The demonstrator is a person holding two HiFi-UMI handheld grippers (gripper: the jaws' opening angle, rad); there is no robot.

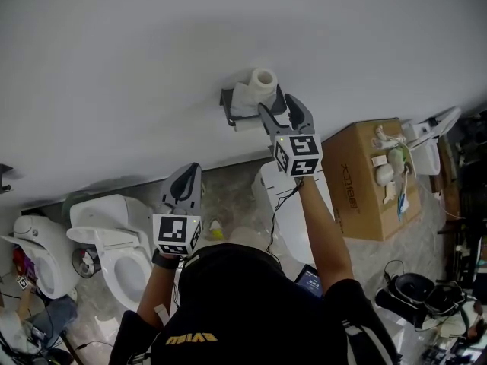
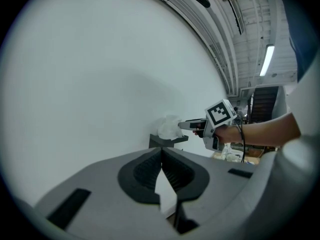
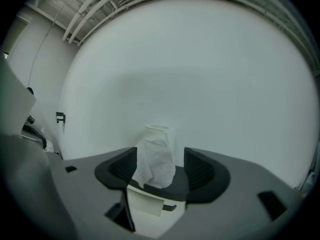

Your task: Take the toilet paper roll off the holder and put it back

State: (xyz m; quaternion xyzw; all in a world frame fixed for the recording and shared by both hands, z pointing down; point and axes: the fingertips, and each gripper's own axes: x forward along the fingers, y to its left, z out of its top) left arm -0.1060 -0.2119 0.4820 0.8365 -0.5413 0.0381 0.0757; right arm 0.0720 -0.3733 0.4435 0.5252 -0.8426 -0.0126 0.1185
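Two hand-held tools raised toward a pale wall (image 1: 137, 59). First the right gripper (image 1: 278, 105), at the upper centre of the head view: partly open, pads pressing on nothing, nothing held. Frames the toilet paper roll (image 3: 157, 151) in the gap between its jaws in the right gripper view, with a clear strip of wall between the paper and the right-hand pad and the left-hand pad close beside the paper. Then the left gripper (image 2: 161, 153), lower and further left in the head view, well apart from the roll: closed tip to tip, empty, aimed at bare wall.

Toilet paper roll upright on the dark holder (image 1: 228, 109), tube end up, a loose crumpled sheet hanging down its front. Holder fixed to the wall at the upper centre of the head view. Seen from the side at mid-frame in the left gripper view, with the right gripper's tips just beside the roll.

Further out, along the lower part of the head view: white toilets (image 1: 114, 242) at lower left, a brown cardboard box (image 1: 358, 181) at right with small pale items on top, the person (image 1: 228, 295) in dark clothing at bottom centre.
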